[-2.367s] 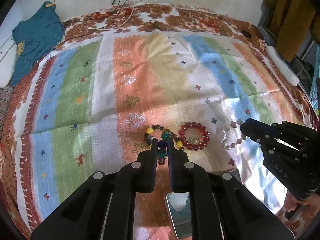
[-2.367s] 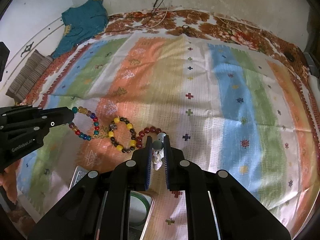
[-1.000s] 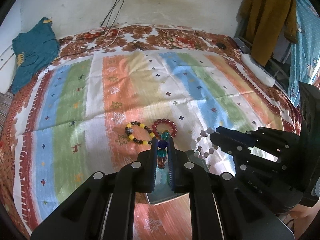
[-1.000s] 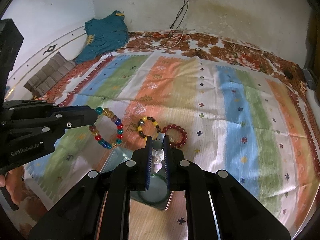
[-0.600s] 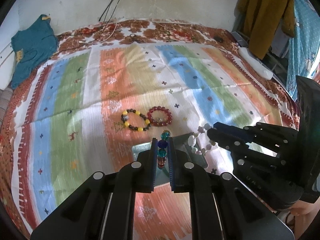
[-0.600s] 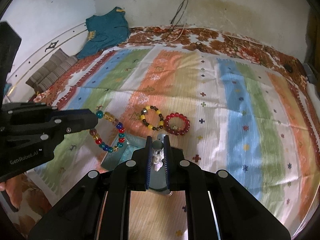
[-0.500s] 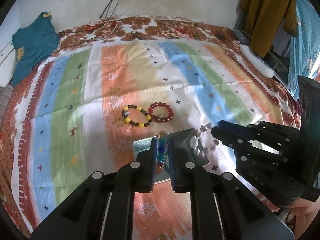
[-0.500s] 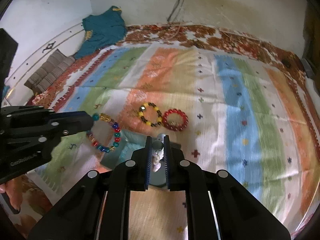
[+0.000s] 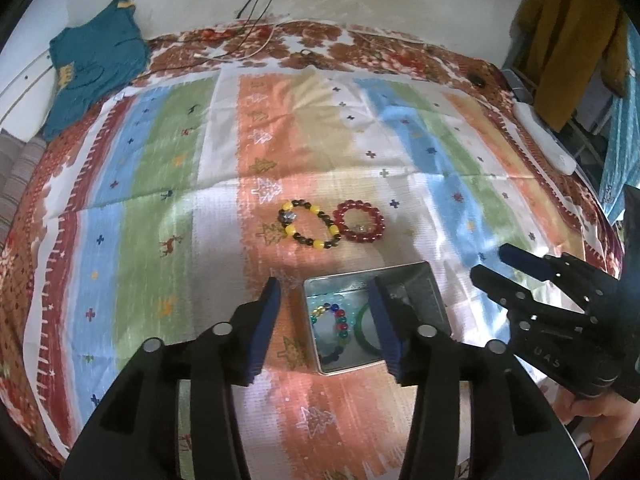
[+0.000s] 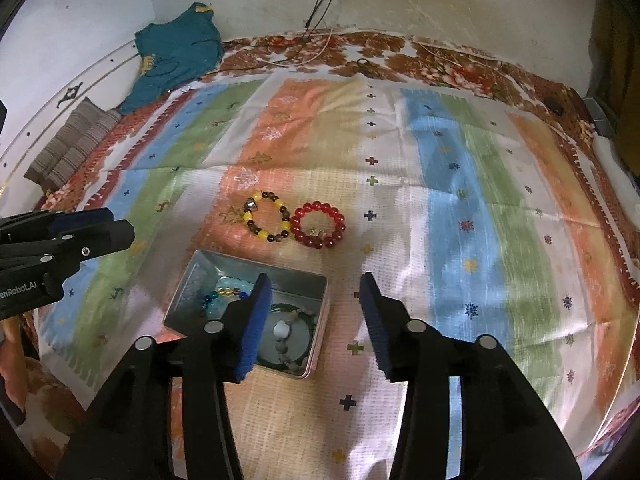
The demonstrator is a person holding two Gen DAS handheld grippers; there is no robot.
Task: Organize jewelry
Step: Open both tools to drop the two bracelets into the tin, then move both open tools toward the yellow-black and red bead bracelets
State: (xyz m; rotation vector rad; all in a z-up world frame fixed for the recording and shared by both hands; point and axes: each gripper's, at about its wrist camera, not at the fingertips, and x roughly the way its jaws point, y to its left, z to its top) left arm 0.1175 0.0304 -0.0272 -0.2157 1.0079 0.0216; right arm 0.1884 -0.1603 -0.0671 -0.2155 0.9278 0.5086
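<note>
A metal tin (image 9: pixel 434 294) (image 10: pixel 184 280) sits on the striped cloth. In it lie a multicolour bead bracelet (image 9: pixel 334 320) (image 10: pixel 224 294), a green bangle (image 9: pixel 362 326) (image 10: pixel 280 308) and a pale bead bracelet (image 10: pixel 286 350). A yellow-and-brown bead bracelet (image 9: pixel 310 229) (image 10: pixel 267 216) and a red bead bracelet (image 9: pixel 359 226) (image 10: pixel 317 224) lie on the cloth beyond the tin. My left gripper (image 9: pixel 326 322) is open and empty above the tin. My right gripper (image 10: pixel 312 322) is open and empty above the tin's right edge.
The striped cloth (image 9: pixel 160 200) covers a bed. A teal garment (image 9: pixel 92 68) lies at the far left, with cables (image 9: pixel 256 40) along the back wall. A folded striped cloth (image 10: pixel 72 144) lies at the left edge. Clothes (image 9: pixel 572 40) hang at the right.
Both grippers opened. The multicolour bracelet left my left gripper and the pale bracelet left my right gripper; both now lie in the tin.
</note>
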